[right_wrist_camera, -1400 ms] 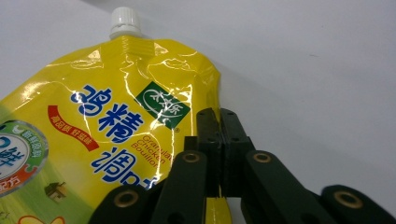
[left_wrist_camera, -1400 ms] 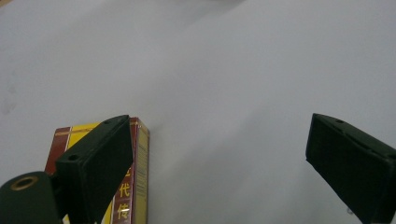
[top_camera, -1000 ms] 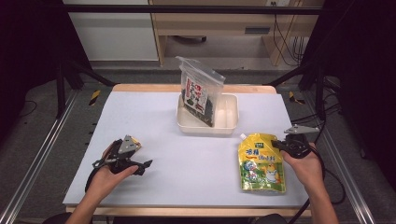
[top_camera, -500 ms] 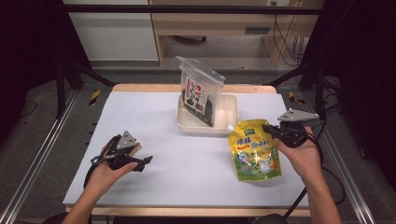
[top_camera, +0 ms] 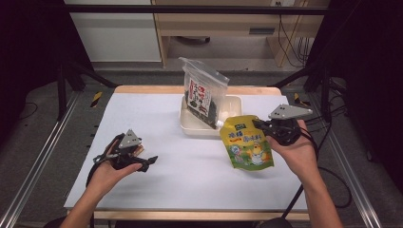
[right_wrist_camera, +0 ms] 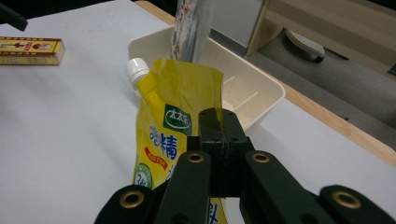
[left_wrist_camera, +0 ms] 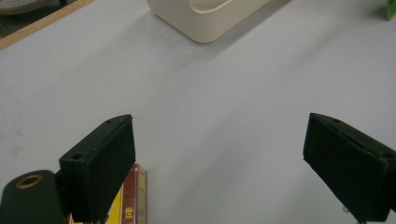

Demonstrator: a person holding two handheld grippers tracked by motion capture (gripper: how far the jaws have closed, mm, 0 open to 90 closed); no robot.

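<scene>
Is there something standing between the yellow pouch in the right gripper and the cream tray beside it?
Partly. The right gripper is shut on the yellow pouch, which hangs just in front of the cream tray. A clear zip bag stands upright in the tray, taking its left side. The tray's right part looks free, and nothing lies between pouch and tray.

The table (top_camera: 157, 123) holds one cream tray (top_camera: 234, 103), with one clear bag of dark snacks (top_camera: 204, 92) standing in it. There is one yellow spouted pouch (top_camera: 246, 142) and one small yellow and red box (right_wrist_camera: 30, 50). Two hand-held grippers are in use, one per hand: left gripper (top_camera: 142, 164), right gripper (top_camera: 259, 127).
</scene>
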